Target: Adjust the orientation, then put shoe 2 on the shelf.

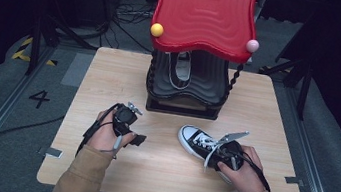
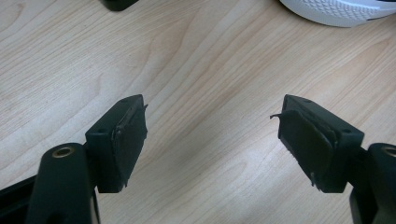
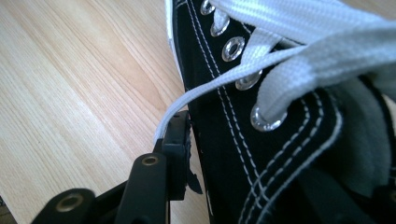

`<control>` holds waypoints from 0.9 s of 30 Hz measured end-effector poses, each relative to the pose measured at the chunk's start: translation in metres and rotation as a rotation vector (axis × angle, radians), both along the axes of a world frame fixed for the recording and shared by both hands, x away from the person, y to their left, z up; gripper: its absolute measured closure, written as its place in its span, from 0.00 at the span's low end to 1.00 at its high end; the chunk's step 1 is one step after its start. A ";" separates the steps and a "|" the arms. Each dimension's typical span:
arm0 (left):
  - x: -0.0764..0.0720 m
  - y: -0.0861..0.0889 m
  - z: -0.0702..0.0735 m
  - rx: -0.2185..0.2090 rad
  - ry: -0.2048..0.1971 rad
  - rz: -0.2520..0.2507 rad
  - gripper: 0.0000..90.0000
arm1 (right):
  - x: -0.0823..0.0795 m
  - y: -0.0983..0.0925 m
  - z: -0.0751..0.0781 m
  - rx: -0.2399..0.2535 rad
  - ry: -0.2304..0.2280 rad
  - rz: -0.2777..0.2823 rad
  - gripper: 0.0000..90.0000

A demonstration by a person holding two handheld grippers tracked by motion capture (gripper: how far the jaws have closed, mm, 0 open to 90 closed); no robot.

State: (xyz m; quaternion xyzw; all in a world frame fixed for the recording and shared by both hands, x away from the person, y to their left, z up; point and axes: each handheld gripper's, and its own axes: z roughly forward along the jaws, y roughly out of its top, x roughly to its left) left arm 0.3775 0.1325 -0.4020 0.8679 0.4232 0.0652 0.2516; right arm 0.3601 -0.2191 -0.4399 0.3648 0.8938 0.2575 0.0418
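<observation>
A pale, matt wood-grain table (image 1: pixel 110 82) carries a black canvas sneaker (image 3: pixel 243 140) with white stitching, shiny metal eyelets (image 3: pixel 233 46), woven white laces (image 3: pixel 289 23) and a textured white rubber sole (image 2: pixel 336 11), behind it a glossy, rippled red plastic shoe rack (image 1: pixel 206 10), while the left gripper (image 2: pixel 212 140) shows matt black plastic jaws with frayed rubbery pads (image 2: pixel 130 144).

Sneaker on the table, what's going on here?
A person works at a wooden table with tongs in each hand. The right tongs are at the black sneaker by its collar; one jaw is outside the canvas, the grip unclear. The left tongs hang open over bare wood. A second sneaker sits on the red-topped rack.
</observation>
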 end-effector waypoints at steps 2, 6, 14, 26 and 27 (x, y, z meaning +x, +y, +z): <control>0.000 0.000 0.000 -0.001 -0.001 -0.002 0.27 | -0.001 0.001 0.001 0.016 -0.018 0.012 0.76; 0.000 0.001 0.000 -0.002 0.000 -0.004 0.27 | 0.002 0.000 0.003 0.055 -0.027 0.003 0.78; 0.000 0.001 0.000 -0.005 -0.001 -0.014 0.27 | 0.002 -0.001 0.002 0.108 -0.015 0.025 0.94; 0.001 0.014 0.002 -0.026 -0.009 0.028 0.22 | -0.007 0.002 0.020 0.121 -0.095 0.011 0.97; 0.001 0.017 0.002 -0.027 -0.006 0.033 0.21 | -0.008 0.001 0.026 0.139 -0.093 0.008 0.97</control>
